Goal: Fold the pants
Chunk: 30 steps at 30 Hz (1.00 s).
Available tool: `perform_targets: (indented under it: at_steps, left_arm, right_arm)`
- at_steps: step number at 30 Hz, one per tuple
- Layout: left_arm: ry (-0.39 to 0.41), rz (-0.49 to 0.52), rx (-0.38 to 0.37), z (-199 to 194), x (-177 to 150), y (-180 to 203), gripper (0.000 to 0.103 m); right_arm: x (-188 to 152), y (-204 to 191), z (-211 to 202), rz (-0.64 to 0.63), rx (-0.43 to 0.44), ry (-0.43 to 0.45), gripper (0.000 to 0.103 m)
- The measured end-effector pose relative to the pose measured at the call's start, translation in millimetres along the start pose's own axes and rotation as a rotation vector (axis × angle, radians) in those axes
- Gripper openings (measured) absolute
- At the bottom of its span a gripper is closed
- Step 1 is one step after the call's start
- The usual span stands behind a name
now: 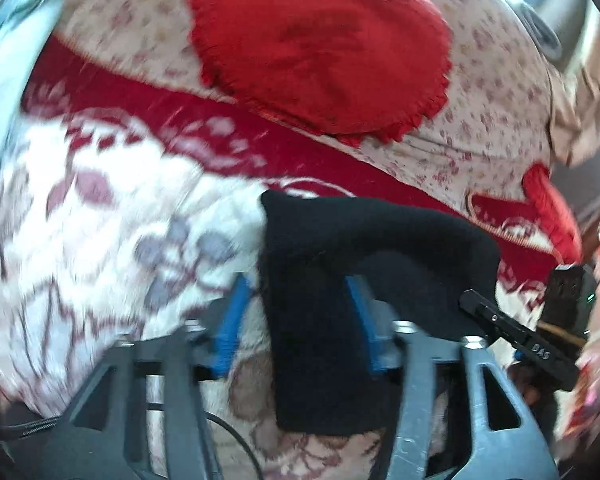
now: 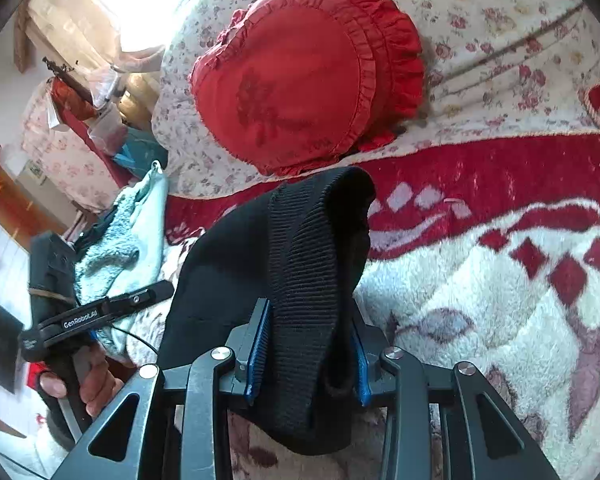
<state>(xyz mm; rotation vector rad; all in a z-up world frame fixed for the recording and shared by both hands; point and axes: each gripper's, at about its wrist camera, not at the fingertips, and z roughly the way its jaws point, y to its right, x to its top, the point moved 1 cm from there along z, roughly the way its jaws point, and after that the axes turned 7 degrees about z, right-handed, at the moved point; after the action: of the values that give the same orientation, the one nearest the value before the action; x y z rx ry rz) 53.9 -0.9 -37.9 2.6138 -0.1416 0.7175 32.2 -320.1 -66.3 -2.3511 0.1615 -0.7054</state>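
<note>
The black pants [image 1: 319, 304] hang between both grippers above the bed. In the left wrist view my left gripper [image 1: 296, 320] has its blue pads apart, with the cloth filling the right half of the gap against the right pad [image 1: 363, 320]. In the right wrist view my right gripper [image 2: 309, 356] is shut on the ribbed waistband of the pants [image 2: 303, 280], which stands up between the blue pads. The right gripper's body [image 1: 531, 344] shows at the right of the left view. The left gripper's body [image 2: 96, 316] shows at the left of the right view.
A red and white fleece blanket [image 2: 479, 280] covers the bed under the pants. A round red frilled cushion [image 2: 300, 76] lies behind on a floral quilt [image 2: 499, 32]. A pale blue towel [image 2: 120, 248] lies at the bed's left edge. Furniture stands beyond.
</note>
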Motion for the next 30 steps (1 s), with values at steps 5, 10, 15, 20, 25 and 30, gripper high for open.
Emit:
perform_targets:
  at_steps: [5, 10, 15, 20, 25, 30]
  left_arm:
    - [-0.041, -0.046, -0.057, 13.3, -13.6, 0.1, 0.069]
    - [-0.065, -0.046, -0.073, 30.0, -15.2, 9.5, 0.065]
    - [-0.019, 0.088, -0.055, 16.9, 11.5, 33.1, 0.041]
    - [0.036, 0.17, -0.033, 22.6, 46.1, 45.5, 0.04]
    - [-0.03, 0.159, 0.065, 60.9, 41.1, 32.2, 0.041]
    - [0.002, 0.182, 0.122, 50.4, 30.2, 31.0, 0.051]
  right_arm:
    - [2.2, 8.5, 11.6, 0.038, 0.021, -0.025, 0.047]
    - [-0.3, 14.1, 19.1, 0.07, 0.05, -0.029, 0.047]
    - [8.6, -1.3, 4.9, 0.028, 0.056, 0.018, 0.039]
    - [29.6, -1.3, 0.3, 0.046, 0.058, 0.082, 0.039]
    - [34.5, 10.0, 22.8, 0.017, -0.133, 0.012, 0.045]
    - [25.4, 2.6, -13.7, -0.038, -0.227, 0.09, 0.045]
